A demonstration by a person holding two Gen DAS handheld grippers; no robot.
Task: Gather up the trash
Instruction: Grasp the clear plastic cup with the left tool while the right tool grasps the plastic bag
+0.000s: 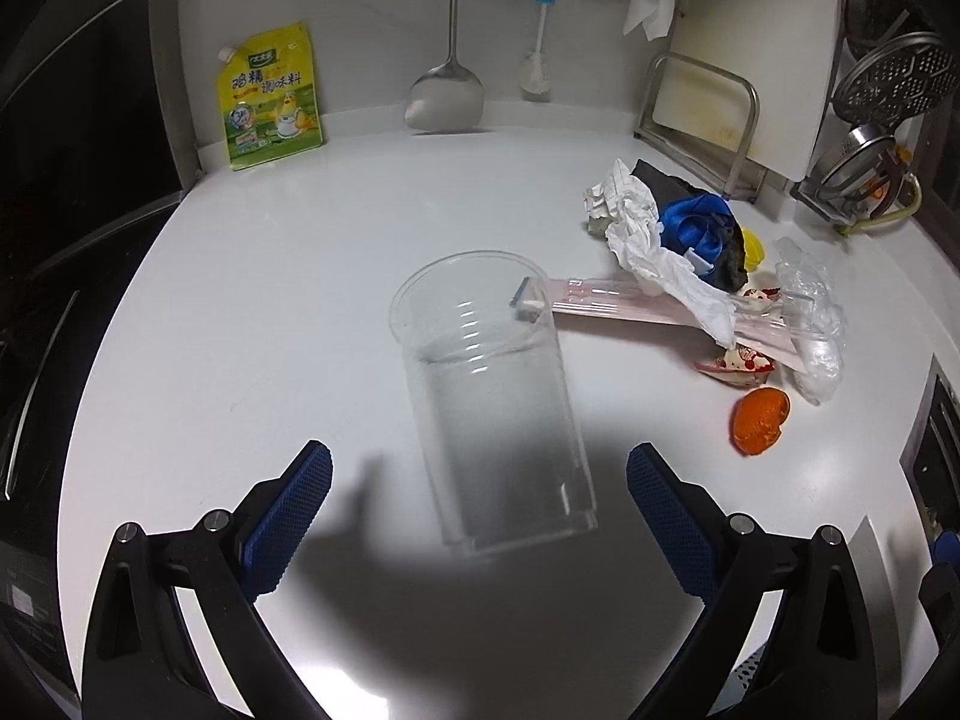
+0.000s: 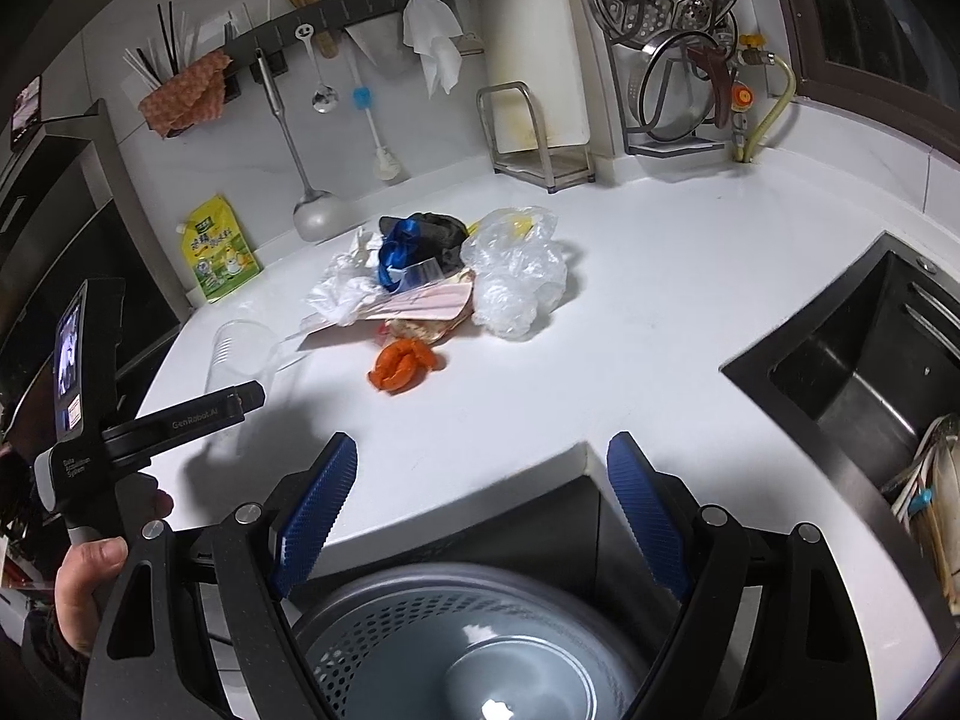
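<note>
The white desk [image 2: 630, 276] carries a loose heap of trash near its back: a crumpled clear plastic bag [image 2: 519, 267], white crumpled paper [image 1: 651, 240], a pink flat wrapper [image 1: 648, 309], a blue scrap [image 1: 696, 222] and, just in front of the heap, an orange peel [image 2: 401, 365]; a clear plastic cup [image 1: 489, 384] stands apart from the heap toward the left, with the wrapper's end touching or just behind its rim. Below the desk edge sits a grey perforated bin [image 2: 468, 630], which I judge to be where the trash should go. The biggest risk, as I see it, is the cup: it is light, thin-walled and looks empty, so a squeeze too hard could crush it, and a finger that meets it off-centre could tip it or push it into the heap. Next, lifting it may drag the wrapper along and scatter the smaller bits. The plastic bag is slippery and could slide out of a grip; the peel is small and low, easy to miss. The left gripper [image 1: 480, 516] is held low and level just before the cup, spread wide with a finger on each side, touching nothing. The right gripper [image 2: 483, 510] hangs above the bin, angled down, equally wide and empty, well apart from the heap.
</note>
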